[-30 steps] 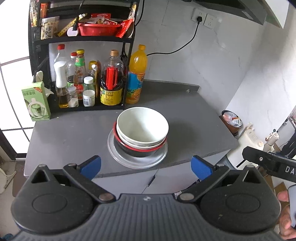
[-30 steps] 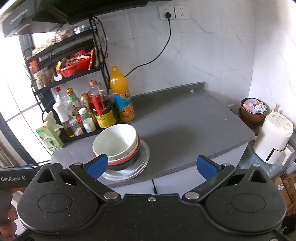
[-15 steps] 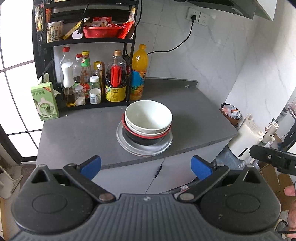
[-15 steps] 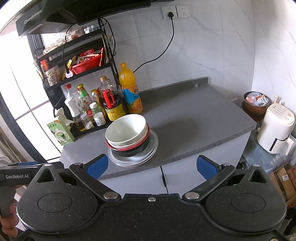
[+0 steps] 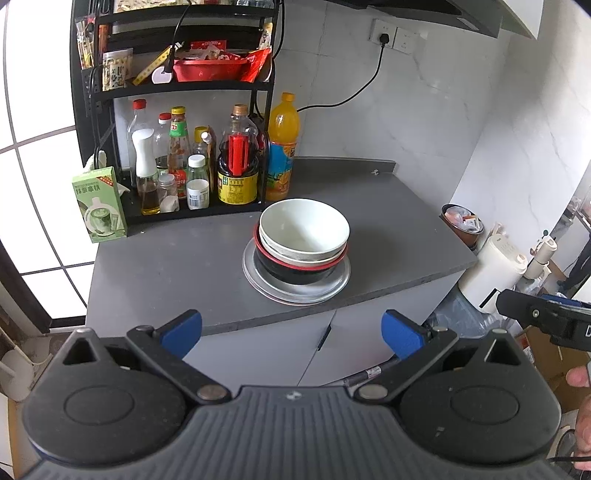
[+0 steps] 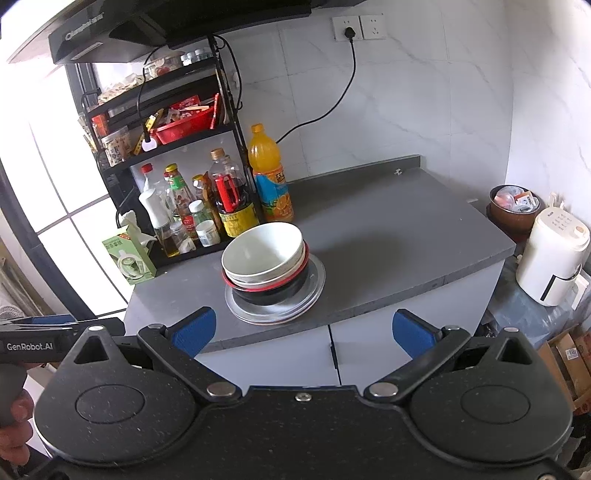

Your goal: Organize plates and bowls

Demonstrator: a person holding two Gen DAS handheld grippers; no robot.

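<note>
Now — bowls stacked, tools apart.

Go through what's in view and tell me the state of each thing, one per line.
Left gripper: open, empty.
Right gripper: open, empty.
White bowl: empty, nested on top.
Black bowl: upright, on the plate.
Plate: flat on the counter.
Orange bottle: upright, capped.
Wall plug: plugged in.

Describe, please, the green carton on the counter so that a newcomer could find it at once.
Start at the grey countertop and the black metal rack of bottles at its back left. Just left of the rack's foot stands the green cardboard tissue carton, upright and picturing a cup; its neighbours are all bottles and jars.
</note>
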